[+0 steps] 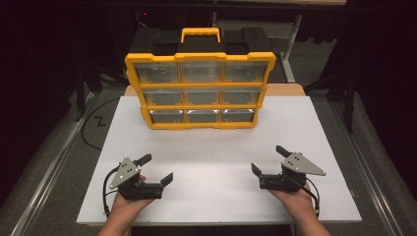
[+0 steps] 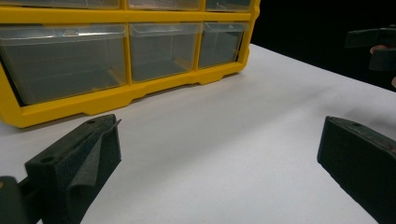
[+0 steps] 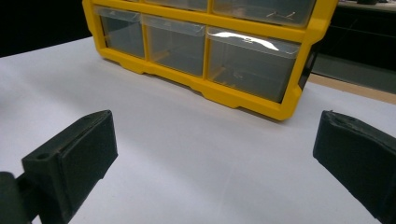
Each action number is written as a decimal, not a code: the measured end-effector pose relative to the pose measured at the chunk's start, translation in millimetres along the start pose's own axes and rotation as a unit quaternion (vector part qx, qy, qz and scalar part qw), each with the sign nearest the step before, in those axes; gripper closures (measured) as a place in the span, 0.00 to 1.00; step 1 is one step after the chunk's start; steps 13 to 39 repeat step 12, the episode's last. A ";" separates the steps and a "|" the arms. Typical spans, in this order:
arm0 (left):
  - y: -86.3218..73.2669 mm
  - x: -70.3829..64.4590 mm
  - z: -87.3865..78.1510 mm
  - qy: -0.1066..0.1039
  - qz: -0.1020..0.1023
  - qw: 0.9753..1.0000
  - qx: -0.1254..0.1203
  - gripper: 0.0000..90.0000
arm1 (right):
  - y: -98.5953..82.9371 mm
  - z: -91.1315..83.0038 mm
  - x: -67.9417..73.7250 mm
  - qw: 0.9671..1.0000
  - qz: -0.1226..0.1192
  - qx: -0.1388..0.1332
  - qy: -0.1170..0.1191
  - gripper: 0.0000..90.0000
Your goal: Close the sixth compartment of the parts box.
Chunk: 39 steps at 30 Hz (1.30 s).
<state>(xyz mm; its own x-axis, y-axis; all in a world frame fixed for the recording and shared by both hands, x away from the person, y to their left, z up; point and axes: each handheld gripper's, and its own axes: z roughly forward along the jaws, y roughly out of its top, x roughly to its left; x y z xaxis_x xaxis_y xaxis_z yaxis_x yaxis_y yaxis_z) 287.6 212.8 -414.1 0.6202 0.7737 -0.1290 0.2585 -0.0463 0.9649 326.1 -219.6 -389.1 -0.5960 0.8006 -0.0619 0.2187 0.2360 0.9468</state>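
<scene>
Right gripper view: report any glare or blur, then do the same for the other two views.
Right gripper view: a white glare streak on the nearest drawer of the yellow organizer; the tongs' jaws look soft up close. Left gripper view: no glare, drawers evenly lit, near jaws slightly blurred. High view: bright reflections along the bottom drawer row, surroundings very dark.

yellow organizer, clear drawers
</scene>
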 end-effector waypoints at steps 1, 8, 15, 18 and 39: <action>-0.1 -0.3 0.2 -0.001 -0.002 1.000 0.000 0.00 | -0.2 0.4 -0.8 1.000 0.000 0.002 -0.005 0.01; -0.3 -0.4 0.3 -0.004 -0.002 1.000 0.003 0.00 | 1.2 -2.9 -3.3 1.000 0.005 -0.010 -0.008 0.01; 0.1 -0.5 -0.1 -0.005 -0.001 1.000 0.002 0.00 | -0.5 -0.9 -4.1 1.000 0.005 -0.003 -0.008 0.01; 0.1 -0.5 -0.1 -0.005 -0.001 1.000 0.002 0.00 | -0.5 -0.9 -4.1 1.000 0.005 -0.003 -0.008 0.01; 0.1 -0.5 -0.1 -0.005 -0.001 1.000 0.002 0.00 | -0.5 -0.9 -4.1 1.000 0.005 -0.003 -0.008 0.01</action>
